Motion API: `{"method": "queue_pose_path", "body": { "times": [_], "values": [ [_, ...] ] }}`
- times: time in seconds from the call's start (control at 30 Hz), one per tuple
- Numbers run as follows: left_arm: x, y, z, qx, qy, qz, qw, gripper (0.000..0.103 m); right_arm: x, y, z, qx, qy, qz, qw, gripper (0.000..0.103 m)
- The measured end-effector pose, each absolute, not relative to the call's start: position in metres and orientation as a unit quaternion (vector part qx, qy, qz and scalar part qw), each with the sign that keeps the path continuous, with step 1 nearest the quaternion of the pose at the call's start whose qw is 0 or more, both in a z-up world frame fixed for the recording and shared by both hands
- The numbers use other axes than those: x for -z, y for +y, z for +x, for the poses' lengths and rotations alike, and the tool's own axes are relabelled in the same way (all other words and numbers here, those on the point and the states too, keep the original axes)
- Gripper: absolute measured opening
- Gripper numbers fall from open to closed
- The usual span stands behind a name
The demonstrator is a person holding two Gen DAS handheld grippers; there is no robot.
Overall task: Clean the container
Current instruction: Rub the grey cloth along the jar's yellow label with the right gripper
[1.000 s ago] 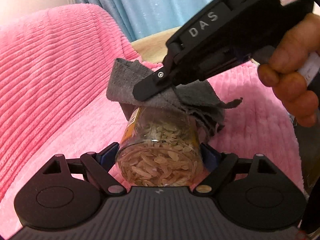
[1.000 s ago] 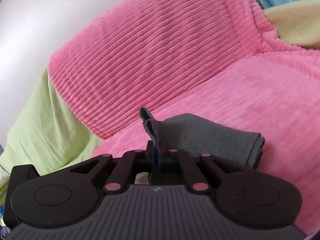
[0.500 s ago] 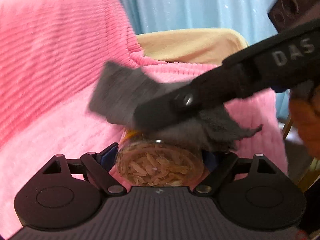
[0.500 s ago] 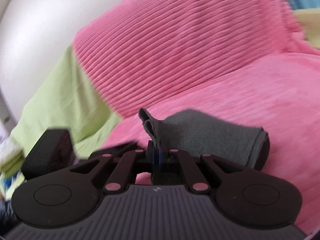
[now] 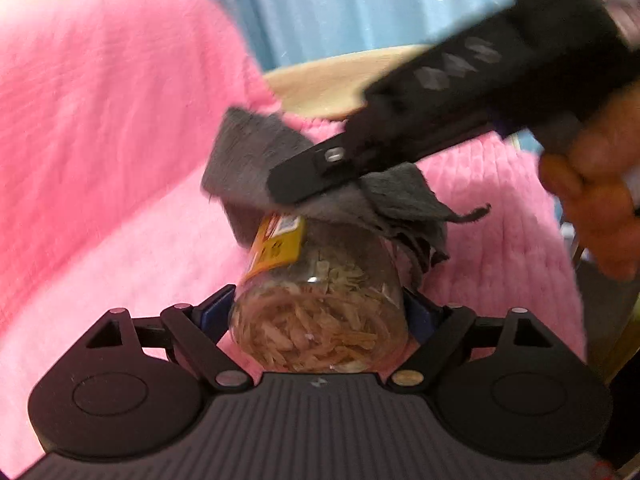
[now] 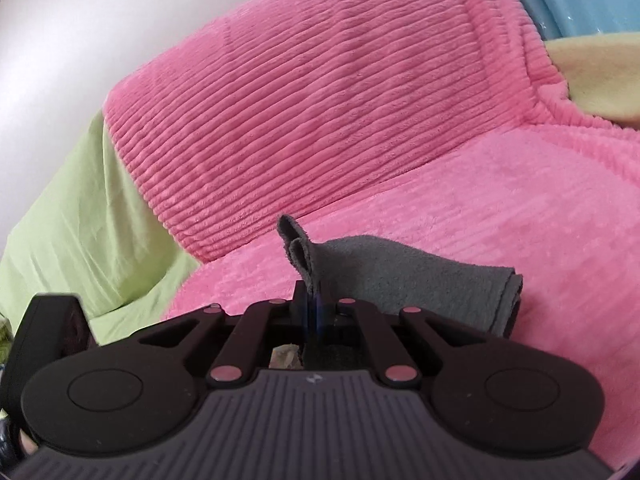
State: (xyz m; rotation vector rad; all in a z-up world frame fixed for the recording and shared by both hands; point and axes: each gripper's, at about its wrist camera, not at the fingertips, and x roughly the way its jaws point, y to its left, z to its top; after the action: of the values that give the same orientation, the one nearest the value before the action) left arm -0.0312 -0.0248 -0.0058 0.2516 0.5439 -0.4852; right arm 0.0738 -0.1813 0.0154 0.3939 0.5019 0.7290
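Jar (image 5: pixel 320 300) of pale flakes lies on its side above the pink blanket (image 5: pixel 100 160), clamped at its base between the left gripper (image 5: pixel 318 312) fingers. Right gripper (image 6: pixel 314 300), fingers pinched together on a grey cloth (image 5: pixel 256 160), presses it onto the jar's far end.

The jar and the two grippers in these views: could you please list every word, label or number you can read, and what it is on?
Nothing can be read for certain.
Jar label, yellow and orange: dark print, too blurred to read.
Right gripper body: pale raised lettering, smeared by motion, unreadable.
Left gripper base: small logo mark, no words.
Grey cloth: no text.
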Motion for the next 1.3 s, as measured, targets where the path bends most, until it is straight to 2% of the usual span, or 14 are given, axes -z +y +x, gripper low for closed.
{"method": "queue_pose_path", "body": {
  "times": [0.13, 0.27, 0.4, 0.6, 0.73, 0.87, 0.97, 1.07, 1.17, 1.3],
  "values": [
    [0.005, -0.014, -0.022, 0.247, 0.280, 0.066, 0.925, 0.086, -0.012, -0.183, 0.077, -0.353, 0.247, 0.214, 0.877, 0.001],
    [0.005, -0.019, -0.025, 0.245, 0.267, 0.103, 0.926, 0.086, -0.018, -0.179, 0.070, -0.378, 0.257, 0.198, 0.867, 0.002],
    [0.013, -0.036, -0.034, 0.229, 0.236, 0.202, 0.922, 0.085, -0.020, -0.162, 0.057, -0.423, 0.261, 0.158, 0.853, 0.002],
    [0.018, -0.047, -0.038, 0.224, 0.217, 0.247, 0.917, 0.085, -0.017, -0.180, 0.075, -0.351, 0.248, 0.195, 0.882, 0.001],
    [0.017, -0.045, -0.031, 0.226, 0.236, 0.212, 0.921, 0.086, -0.012, -0.187, 0.079, -0.340, 0.244, 0.216, 0.882, 0.001],
    [0.013, -0.025, -0.013, 0.245, 0.276, 0.103, 0.924, 0.087, -0.014, -0.184, 0.077, -0.337, 0.239, 0.195, 0.890, 0.001],
    [0.015, -0.020, -0.009, 0.250, 0.285, 0.078, 0.922, 0.086, -0.012, -0.184, 0.081, -0.339, 0.242, 0.207, 0.885, 0.001],
    [0.013, -0.027, -0.010, 0.246, 0.273, 0.110, 0.924, 0.086, -0.014, -0.182, 0.076, -0.353, 0.248, 0.200, 0.880, 0.002],
    [0.018, -0.042, -0.020, 0.226, 0.244, 0.201, 0.921, 0.086, -0.015, -0.174, 0.066, -0.400, 0.262, 0.191, 0.857, 0.002],
    [0.022, -0.050, -0.023, 0.220, 0.230, 0.239, 0.918, 0.086, -0.018, -0.166, 0.060, -0.422, 0.264, 0.169, 0.850, 0.001]
  ]
}}
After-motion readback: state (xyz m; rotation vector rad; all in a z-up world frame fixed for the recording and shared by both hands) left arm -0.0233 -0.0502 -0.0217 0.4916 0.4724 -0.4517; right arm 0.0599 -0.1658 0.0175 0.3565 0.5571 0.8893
